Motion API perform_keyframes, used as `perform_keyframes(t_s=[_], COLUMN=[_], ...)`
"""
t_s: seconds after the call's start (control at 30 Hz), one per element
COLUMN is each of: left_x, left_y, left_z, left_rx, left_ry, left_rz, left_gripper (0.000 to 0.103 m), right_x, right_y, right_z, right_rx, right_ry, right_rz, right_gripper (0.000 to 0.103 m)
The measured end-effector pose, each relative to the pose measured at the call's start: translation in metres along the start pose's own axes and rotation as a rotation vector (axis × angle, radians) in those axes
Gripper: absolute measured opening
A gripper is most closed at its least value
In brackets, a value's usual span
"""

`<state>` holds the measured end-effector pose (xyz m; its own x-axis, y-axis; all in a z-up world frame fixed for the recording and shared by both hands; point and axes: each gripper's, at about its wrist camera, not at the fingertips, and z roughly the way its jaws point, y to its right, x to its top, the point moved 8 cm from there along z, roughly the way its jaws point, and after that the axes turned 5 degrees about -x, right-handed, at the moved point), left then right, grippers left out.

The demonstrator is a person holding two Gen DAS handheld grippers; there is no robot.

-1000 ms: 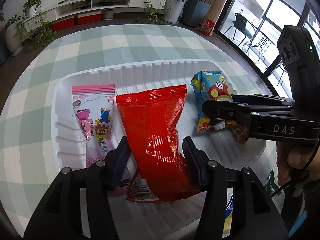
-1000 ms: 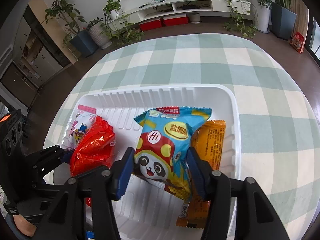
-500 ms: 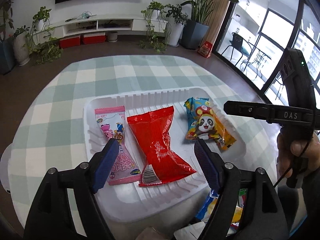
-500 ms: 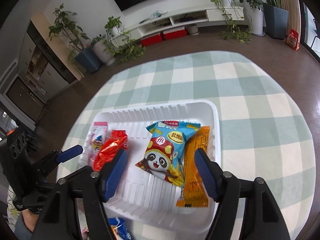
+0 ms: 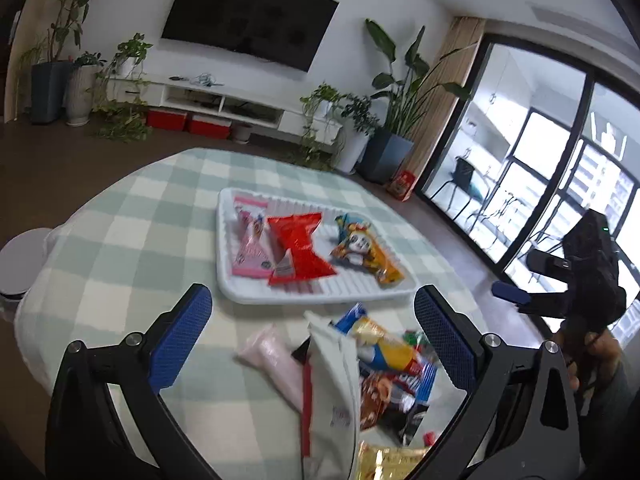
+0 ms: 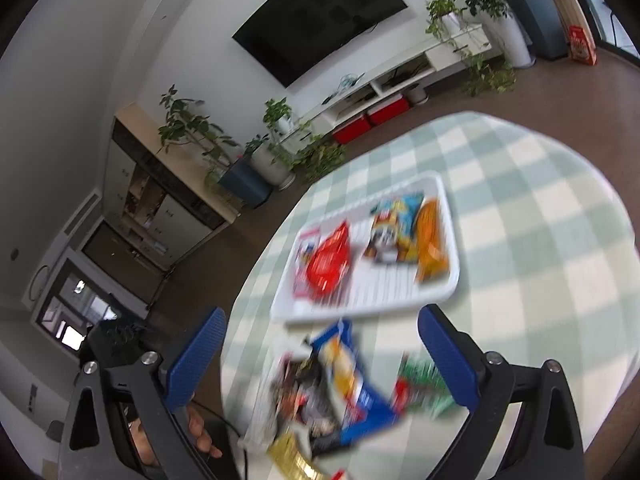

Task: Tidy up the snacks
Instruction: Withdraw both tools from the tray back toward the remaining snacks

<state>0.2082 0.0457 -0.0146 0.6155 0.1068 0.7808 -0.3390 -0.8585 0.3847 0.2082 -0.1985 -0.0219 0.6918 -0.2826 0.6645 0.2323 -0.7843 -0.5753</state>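
Observation:
A white ribbed tray lies on the round checked table. In it lie a pink packet, a red packet, a blue panda packet and an orange packet. My left gripper hangs well back from the tray, its jaws opening wide with nothing held. Over a loose heap of snack packets near the front edge, my right gripper has its jaws opening too, gripping nothing. The right view is blurred.
A white bag and a pale pink packet lie in the heap. A hand holds the other gripper at right. A white stool stands left of the table. Potted plants and a TV shelf line the wall.
Both grippers let go of the red and panda packets, opened wide and drew back and up from the tray. The heap of loose snacks has come into view below them.

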Motion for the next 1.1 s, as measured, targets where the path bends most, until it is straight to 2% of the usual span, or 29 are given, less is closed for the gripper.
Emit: perform_keyframes(t_s=[0.07, 0.13, 0.17, 0.27, 0.4, 0.67, 1.1], left_x=[-0.020, -0.037, -0.042, -0.067, -0.083, -0.091, -0.093], left_y=[-0.008, -0.015, -0.014, -0.007, 0.006, 0.019, 0.017], left_z=[-0.004, -0.016, -0.020, -0.017, -0.010, 0.003, 0.018], left_rx=[0.074, 0.118, 0.116, 0.093, 0.035, -0.019, -0.081], left_ry=[-0.091, -0.096, -0.095, -0.164, -0.212, -0.269, -0.330], left_rz=[-0.052, -0.114, -0.116, -0.092, -0.073, -0.045, -0.062], left_gripper=[0.103, 0.103, 0.103, 0.103, 0.103, 0.102, 0.101], right_x=[-0.026, -0.051, -0.063, -0.099, -0.125, -0.147, -0.155], right_y=[-0.002, -0.004, -0.006, -0.014, -0.024, -0.039, -0.044], right_z=[-0.007, -0.013, -0.014, -0.016, -0.013, -0.007, -0.003], right_rx=[-0.008, -0.026, -0.038, -0.046, -0.050, -0.025, -0.099], right_ry=[0.001, -0.004, -0.009, -0.044, -0.084, -0.119, -0.156], right_rz=[-0.007, -0.027, -0.044, -0.104, -0.182, -0.254, -0.390], right_gripper=[0.099, 0.099, 0.099, 0.099, 0.096, 0.092, 0.080])
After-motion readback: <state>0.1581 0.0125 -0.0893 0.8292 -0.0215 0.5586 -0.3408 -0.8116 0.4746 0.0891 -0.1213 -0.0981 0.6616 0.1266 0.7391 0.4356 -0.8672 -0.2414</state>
